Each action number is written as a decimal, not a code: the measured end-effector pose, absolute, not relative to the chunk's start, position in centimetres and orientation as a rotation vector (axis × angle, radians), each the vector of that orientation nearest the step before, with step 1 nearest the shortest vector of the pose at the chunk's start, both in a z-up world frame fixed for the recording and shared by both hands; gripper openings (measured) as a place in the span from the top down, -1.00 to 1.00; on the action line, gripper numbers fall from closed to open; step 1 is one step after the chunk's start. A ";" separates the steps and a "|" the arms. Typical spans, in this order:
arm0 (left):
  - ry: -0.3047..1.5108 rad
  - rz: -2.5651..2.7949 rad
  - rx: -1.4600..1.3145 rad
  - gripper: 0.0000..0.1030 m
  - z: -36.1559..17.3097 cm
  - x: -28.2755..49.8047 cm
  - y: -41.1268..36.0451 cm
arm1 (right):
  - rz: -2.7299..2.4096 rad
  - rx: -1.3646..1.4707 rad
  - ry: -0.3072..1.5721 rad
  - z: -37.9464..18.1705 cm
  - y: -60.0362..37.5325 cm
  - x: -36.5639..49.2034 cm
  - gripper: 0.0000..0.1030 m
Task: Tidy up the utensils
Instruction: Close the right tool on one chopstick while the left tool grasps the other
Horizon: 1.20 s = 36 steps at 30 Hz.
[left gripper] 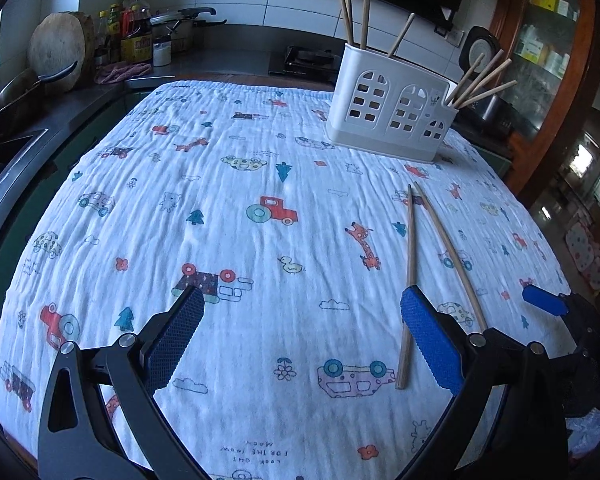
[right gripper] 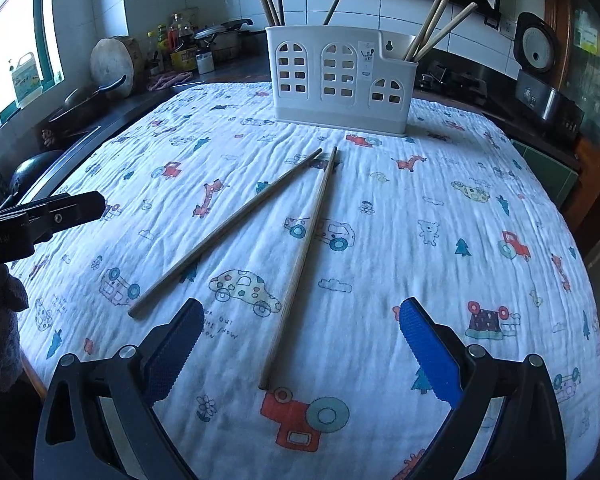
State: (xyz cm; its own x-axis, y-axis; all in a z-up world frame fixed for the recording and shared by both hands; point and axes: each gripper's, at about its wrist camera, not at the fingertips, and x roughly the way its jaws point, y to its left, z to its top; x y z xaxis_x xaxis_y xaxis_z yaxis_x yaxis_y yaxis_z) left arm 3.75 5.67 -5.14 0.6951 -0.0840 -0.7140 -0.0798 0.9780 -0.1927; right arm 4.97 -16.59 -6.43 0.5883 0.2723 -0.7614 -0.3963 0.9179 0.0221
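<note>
Two claws hang over the near edge of the surface (right gripper: 440, 184), which is covered by a white cloth printed with cars and animals. The left claw (left gripper: 300, 340) is spread wide with nothing between its blue pads, and the right claw (right gripper: 300, 348) is spread wide too, equally empty. Just ahead of the right claw, two loose chopsticks (right gripper: 300, 264) lie flat on the cloth in a narrow V, their far tips nearly meeting and their near ends well apart; in the left wrist view the same pair (left gripper: 410, 280) lies toward the right edge. Farther on, near the far edge, stands a white utensil holder (right gripper: 340, 80) with window-shaped cutouts, several chopsticks standing tilted in its compartments. Beyond it runs a kitchen counter (left gripper: 204, 62) with bottles.
</note>
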 end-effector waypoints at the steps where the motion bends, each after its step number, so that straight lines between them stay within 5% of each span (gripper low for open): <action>1: 0.804 -0.002 -0.218 -0.89 -5.2 3.7 5.7 | 0.392 -0.157 0.858 -6.4 -16.5 5.0 -0.84; 8: 0.811 -0.005 -0.225 -0.89 -5.5 3.6 5.9 | 0.408 -0.146 0.876 -6.9 -16.0 5.0 -0.80; 11: 0.814 -0.006 -0.228 -0.89 -5.7 3.5 6.0 | 0.410 -0.133 0.886 -6.9 -15.9 5.2 -0.53; 20: 0.819 -0.007 -0.245 -0.89 -6.0 3.5 6.7 | 0.412 -0.114 0.900 -7.0 -15.9 5.6 -0.27; 30: 0.824 -0.004 -0.256 -0.89 -6.3 3.4 7.0 | 0.433 -0.106 0.922 -7.5 -15.3 5.8 0.25; 36: 0.825 -0.010 -0.250 -0.89 -6.3 3.4 6.8 | 0.429 -0.116 0.927 -7.6 -15.3 5.9 0.26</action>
